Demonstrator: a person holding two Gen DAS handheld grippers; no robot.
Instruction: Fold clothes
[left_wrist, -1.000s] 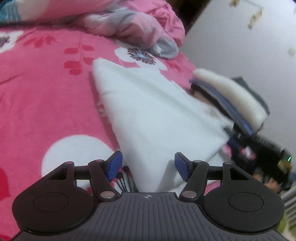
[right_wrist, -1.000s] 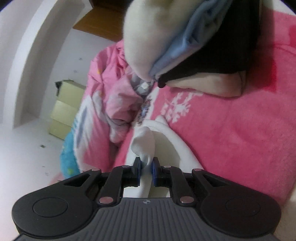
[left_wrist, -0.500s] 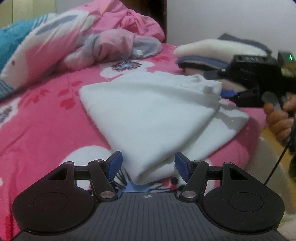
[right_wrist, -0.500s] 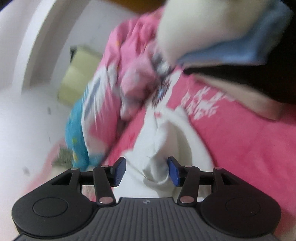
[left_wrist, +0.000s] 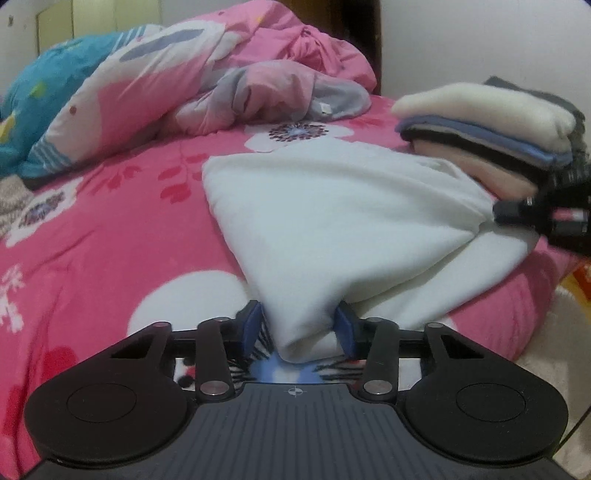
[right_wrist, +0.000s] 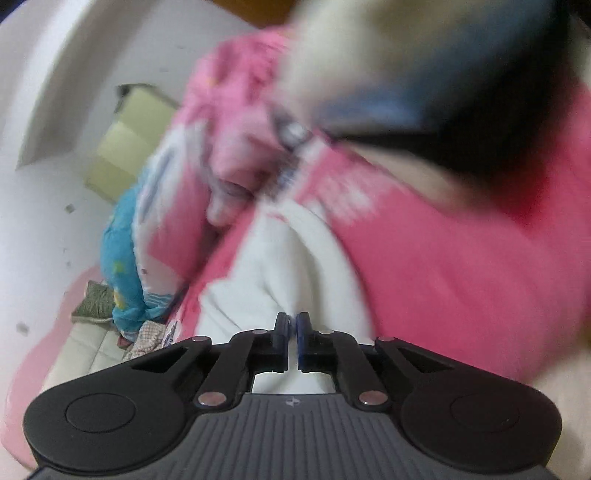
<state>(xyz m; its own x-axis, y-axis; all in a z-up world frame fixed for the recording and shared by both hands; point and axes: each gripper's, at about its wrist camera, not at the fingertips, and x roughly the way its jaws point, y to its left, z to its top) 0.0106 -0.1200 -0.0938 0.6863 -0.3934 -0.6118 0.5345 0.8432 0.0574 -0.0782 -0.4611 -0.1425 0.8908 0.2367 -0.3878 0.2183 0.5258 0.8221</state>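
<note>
Left claw (left_wrist: 299, 328) pinches near corner of white garment (left_wrist: 332, 221) on pink bed (left_wrist: 92, 240). Right claw (right_wrist: 291, 332) pressed together on its far corner.

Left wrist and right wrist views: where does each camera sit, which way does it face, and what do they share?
Left wrist: low over the pink bedspread, facing the pillows; left gripper closing on the white garment, right gripper at the frame's right.
Right wrist: blurred, tilted, facing across the bed; jaws pinched on white cloth.
Shared: garment, bedspread, folded stack.
</note>
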